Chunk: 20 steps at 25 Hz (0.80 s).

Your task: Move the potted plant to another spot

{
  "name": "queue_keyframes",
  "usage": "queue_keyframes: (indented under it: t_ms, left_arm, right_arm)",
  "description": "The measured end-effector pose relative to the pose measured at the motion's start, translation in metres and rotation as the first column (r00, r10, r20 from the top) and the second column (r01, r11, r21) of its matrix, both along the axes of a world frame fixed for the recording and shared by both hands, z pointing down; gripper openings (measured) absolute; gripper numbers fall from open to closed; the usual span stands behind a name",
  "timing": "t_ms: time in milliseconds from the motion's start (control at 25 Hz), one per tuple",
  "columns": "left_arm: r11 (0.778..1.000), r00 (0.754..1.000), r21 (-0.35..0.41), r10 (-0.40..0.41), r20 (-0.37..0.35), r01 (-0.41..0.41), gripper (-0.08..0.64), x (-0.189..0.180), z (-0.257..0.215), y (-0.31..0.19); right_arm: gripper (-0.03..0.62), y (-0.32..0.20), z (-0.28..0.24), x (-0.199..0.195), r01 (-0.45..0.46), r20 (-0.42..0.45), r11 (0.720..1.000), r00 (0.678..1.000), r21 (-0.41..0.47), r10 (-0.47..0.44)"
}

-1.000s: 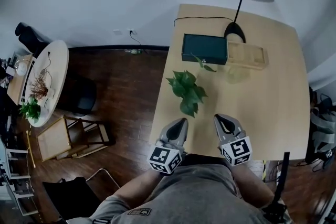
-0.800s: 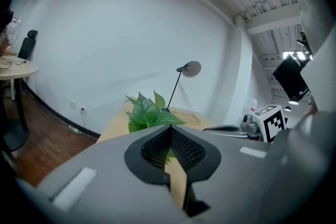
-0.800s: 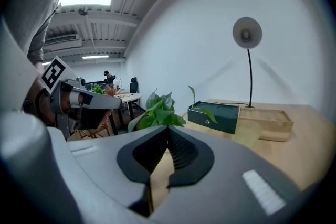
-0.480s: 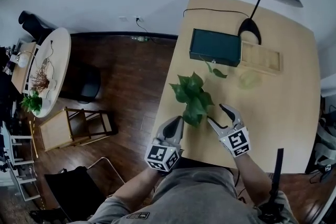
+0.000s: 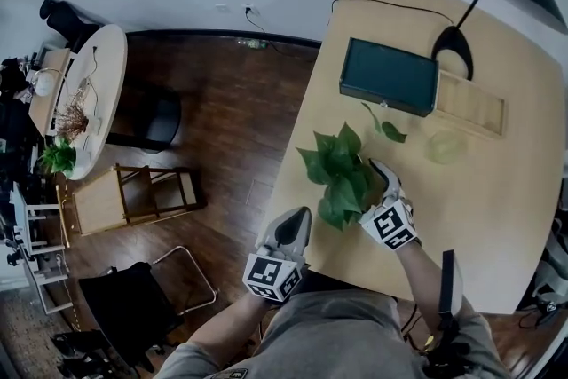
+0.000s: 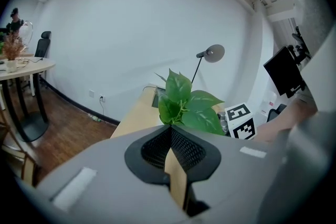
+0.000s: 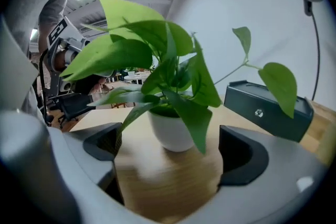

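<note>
At 7 o'clock of the potted plant [image 5: 342,175]: left gripper [image 5: 299,216], lowered a little since a second ago, jaws pressed together on nothing. On the surface [image 5: 497,217], near its left edge: the plant, upright in its white pot [image 7: 170,131], not yet lifted. At its 4 o'clock: right gripper [image 5: 374,177], brought down and forward into the foliage, jaws just swung from closed to spread wide, pot lined up between them just ahead, untouched. Reads as approach nearly done, closing on the pot next, carry still to come. Counted: two grippers, one potted plant, one dark green box [image 5: 390,77] at 1 o'clock of the plant, one pale green glass object [image 5: 444,146], one desk lamp [image 5: 454,42], one wooden tray [image 5: 472,106].
</note>
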<state>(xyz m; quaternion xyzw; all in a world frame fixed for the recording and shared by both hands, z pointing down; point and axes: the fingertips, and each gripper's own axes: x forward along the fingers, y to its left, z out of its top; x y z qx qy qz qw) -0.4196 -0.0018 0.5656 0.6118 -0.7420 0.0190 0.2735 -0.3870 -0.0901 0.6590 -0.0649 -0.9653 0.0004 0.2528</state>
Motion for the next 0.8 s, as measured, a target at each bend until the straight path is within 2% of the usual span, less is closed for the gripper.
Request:
queue_keyframes:
  t_ms: [400, 720, 760, 800]
  left_arm:
    - [1.000, 1.000, -0.026, -0.011, 0.011, 0.012, 0.002, 0.001, 0.006, 0.005]
    - [0.999, 1.000, -0.042, -0.011, 0.019, 0.012, 0.002, 0.003, 0.010, 0.017]
    - [0.999, 1.000, -0.045, -0.012, 0.019, 0.013, 0.002, 0.003, 0.011, 0.018]
    - [0.999, 1.000, -0.048, -0.012, 0.019, 0.013, 0.002, 0.003, 0.012, 0.018]
  right_arm:
    - [0.588, 0.004, 0.004, -0.035, 0.077, 0.015, 0.997, 0.997, 0.021, -0.077]
    - [0.586, 0.003, 0.007, -0.059, 0.042, 0.034, 0.998, 0.998, 0.051, -0.043]
    - [0.561, 0.000, 0.006, -0.060, 0.026, 0.036, 0.998, 0.999, 0.060, -0.028]
    - [0.478, -0.003, 0.006, -0.059, 0.012, 0.037, 0.998, 0.999, 0.067, -0.014]
